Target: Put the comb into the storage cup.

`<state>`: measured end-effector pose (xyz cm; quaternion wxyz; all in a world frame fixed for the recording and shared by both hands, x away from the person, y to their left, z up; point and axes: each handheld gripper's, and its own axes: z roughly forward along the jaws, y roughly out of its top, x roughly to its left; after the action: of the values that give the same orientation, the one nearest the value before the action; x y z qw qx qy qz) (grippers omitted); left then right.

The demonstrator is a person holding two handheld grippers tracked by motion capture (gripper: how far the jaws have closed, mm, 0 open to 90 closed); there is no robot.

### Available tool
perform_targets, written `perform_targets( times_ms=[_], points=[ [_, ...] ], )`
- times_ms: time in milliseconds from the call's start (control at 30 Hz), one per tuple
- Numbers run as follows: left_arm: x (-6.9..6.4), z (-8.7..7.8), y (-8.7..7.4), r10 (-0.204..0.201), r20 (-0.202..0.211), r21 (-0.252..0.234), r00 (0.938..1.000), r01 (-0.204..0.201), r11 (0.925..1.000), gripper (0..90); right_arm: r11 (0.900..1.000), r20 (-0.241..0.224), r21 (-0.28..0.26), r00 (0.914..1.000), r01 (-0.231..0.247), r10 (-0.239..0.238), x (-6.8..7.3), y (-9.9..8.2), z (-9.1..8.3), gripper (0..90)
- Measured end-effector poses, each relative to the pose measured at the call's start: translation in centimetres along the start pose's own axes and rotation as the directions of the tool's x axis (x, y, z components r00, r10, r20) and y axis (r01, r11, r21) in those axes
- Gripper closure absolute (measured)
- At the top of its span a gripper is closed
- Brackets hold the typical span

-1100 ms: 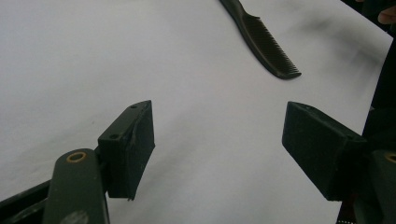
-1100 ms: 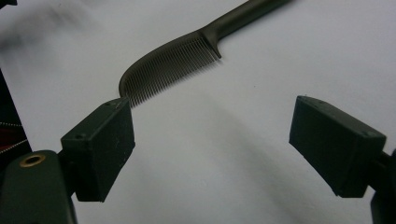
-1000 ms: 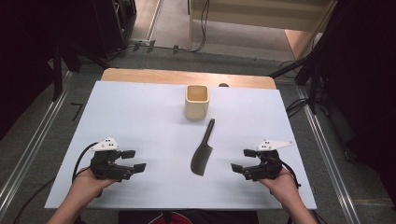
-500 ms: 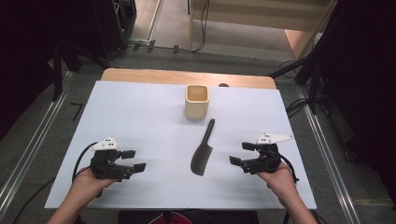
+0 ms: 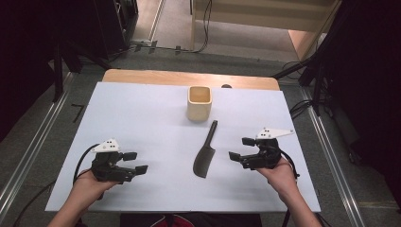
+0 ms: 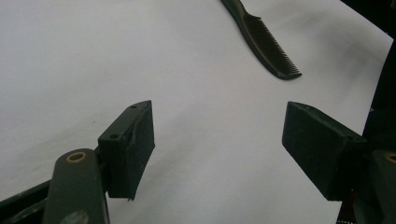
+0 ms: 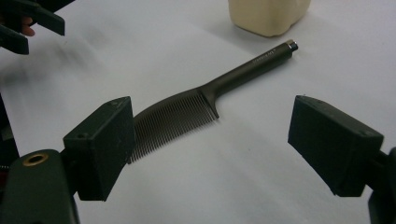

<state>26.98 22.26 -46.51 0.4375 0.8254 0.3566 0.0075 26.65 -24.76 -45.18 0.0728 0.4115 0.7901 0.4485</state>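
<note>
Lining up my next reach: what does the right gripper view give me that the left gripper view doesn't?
Right gripper view alone: the comb's whole length, with its handle end, the cream cup just beyond it, and the left gripper at the far corner. Left gripper view alone: a wide stretch of bare white table ahead. Shared: the dark comb lying flat on the table, and each gripper's own fingers spread open with nothing between them.

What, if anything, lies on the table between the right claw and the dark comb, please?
Nothing visible does. In the high view, bare white table separates the right claw from the comb. In the right gripper view, the comb lies just ahead of the open jaws, with the beige cup beyond its handle.
</note>
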Motion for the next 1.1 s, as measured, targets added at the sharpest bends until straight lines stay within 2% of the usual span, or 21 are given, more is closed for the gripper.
perform_targets(
  times_ms=[367, 600, 833, 1100],
  points=[
    [0.0, 0.0, 0.0, 0.002, -0.001, 0.000, 1.0000, -0.002, 1.0000, 26.5, 0.9999, -0.014, -0.010, 0.9999, 0.008, -0.008, 0.2, 1.9, 1.0, 13.5],
    [0.3, -0.4, -0.1, -0.011, -0.014, -0.006, 0.9998, 0.011, 0.9999, 26.5, 0.9998, 0.006, -0.019, 1.0000, -0.001, 0.001, -0.1, 2.6, 1.2, 13.6],
    [0.2, -0.1, 0.0, -0.001, -0.008, 0.004, 1.0000, 0.001, 1.0000, 26.5, 0.9994, 0.025, -0.030, 0.9996, 0.015, -0.014, -0.1, 3.3, 1.8, 13.6],
    [0.2, -0.1, 0.0, -0.004, -0.006, -0.001, 1.0000, 0.004, 1.0000, 26.5, 0.9994, 0.017, -0.027, 0.9996, 0.023, -0.023, -0.1, 4.3, 2.9, 13.6]
  ],
)
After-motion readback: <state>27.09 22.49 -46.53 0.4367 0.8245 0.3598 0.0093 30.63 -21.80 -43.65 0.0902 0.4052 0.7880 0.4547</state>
